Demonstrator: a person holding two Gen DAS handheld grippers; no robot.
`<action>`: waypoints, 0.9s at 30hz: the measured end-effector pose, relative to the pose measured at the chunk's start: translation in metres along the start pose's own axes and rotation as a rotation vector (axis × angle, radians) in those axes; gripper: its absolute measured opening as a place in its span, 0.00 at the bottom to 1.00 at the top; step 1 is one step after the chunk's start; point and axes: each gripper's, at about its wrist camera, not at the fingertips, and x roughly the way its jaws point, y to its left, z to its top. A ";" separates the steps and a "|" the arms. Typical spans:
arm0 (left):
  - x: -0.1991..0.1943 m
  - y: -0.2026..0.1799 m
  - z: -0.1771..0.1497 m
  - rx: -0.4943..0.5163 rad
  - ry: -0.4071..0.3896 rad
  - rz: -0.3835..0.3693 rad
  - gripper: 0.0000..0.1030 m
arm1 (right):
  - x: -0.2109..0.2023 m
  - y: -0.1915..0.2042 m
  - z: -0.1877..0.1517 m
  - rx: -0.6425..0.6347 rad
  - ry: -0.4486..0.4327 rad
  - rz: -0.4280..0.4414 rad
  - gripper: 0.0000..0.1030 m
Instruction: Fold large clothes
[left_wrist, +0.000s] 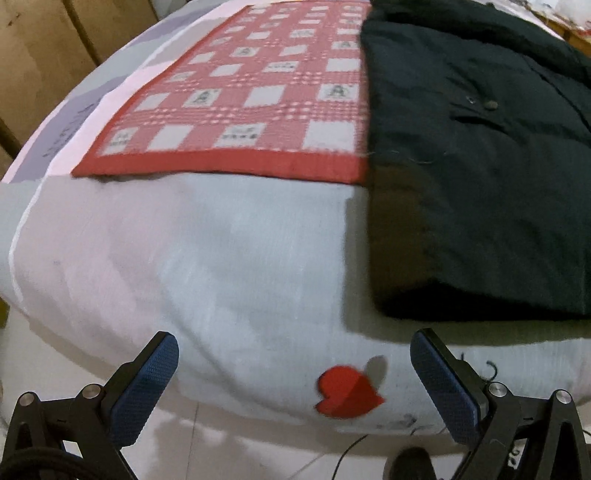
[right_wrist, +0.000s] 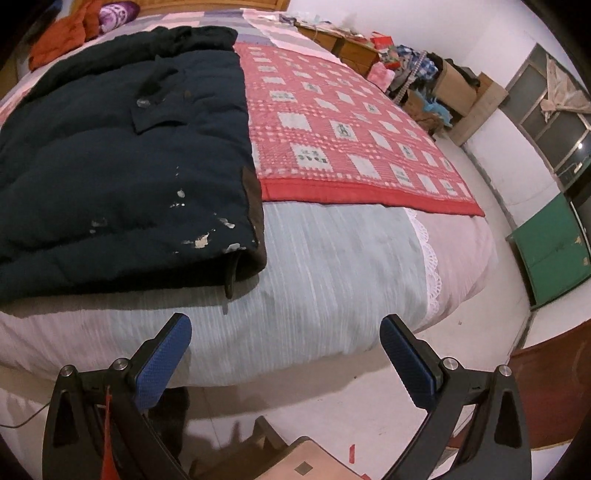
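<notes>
The dark padded jacket (right_wrist: 122, 155) lies folded on the bed (right_wrist: 325, 277), filling the upper left of the right wrist view. Left tongs (left_wrist: 293, 373) and right tongs (right_wrist: 286, 354) both stand spread and empty, low in frame at the bed's near edge.

Left gripper (left_wrist: 294, 373) and right gripper (right_wrist: 286, 356), jaws spread wide, both empty.

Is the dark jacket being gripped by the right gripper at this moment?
No: the right gripper hangs open over the bed's near edge, its pads clear of the dark jacket.

Matt quilted coat (right_wrist: 122, 155) (cloth), woven bedcover (right_wrist: 325, 254)
</notes>
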 end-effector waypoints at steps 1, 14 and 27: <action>0.004 -0.004 0.003 0.000 -0.008 0.001 1.00 | 0.001 0.001 0.000 -0.003 0.000 0.003 0.99; 0.026 -0.018 0.065 -0.018 -0.120 0.038 1.00 | 0.030 -0.030 0.029 0.091 -0.030 -0.078 0.99; 0.054 -0.018 0.074 -0.002 -0.093 0.006 1.00 | 0.051 -0.044 0.058 0.211 -0.075 0.032 1.00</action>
